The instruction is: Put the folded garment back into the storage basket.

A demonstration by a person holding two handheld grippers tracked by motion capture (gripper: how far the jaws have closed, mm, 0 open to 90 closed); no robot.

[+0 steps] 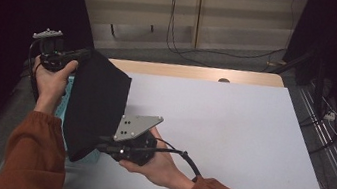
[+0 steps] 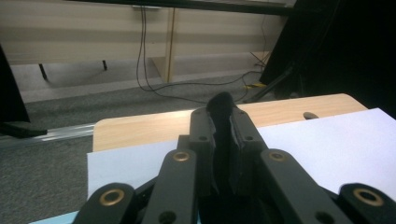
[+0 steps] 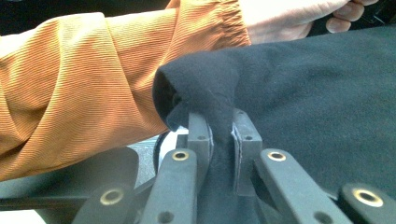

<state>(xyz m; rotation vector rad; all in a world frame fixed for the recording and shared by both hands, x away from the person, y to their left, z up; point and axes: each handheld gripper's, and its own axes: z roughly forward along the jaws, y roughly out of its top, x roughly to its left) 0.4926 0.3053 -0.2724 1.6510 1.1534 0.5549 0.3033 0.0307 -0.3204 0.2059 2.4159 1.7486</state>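
Note:
A black cloth [image 1: 96, 104] hangs stretched between my two grippers at the table's left side, above the white sheet [image 1: 231, 134]. My left gripper [image 1: 84, 54] is shut on the cloth's upper far corner; in the left gripper view a fold of the cloth [image 2: 222, 105] pokes up between the closed jaws [image 2: 223, 140]. My right gripper [image 1: 100, 147] is shut on the cloth's lower near corner. In the right gripper view the bunched cloth [image 3: 205, 88] is pinched between its jaws, and the rest of it spreads to the right.
The white sheet covers most of the wooden table [image 1: 195, 71]. A light blue item [image 1: 66, 97] lies under the cloth at the left edge. Cables [image 1: 179, 45] trail on the grey floor beyond the table. An orange sleeve [image 3: 93, 74] shows close in the right gripper view.

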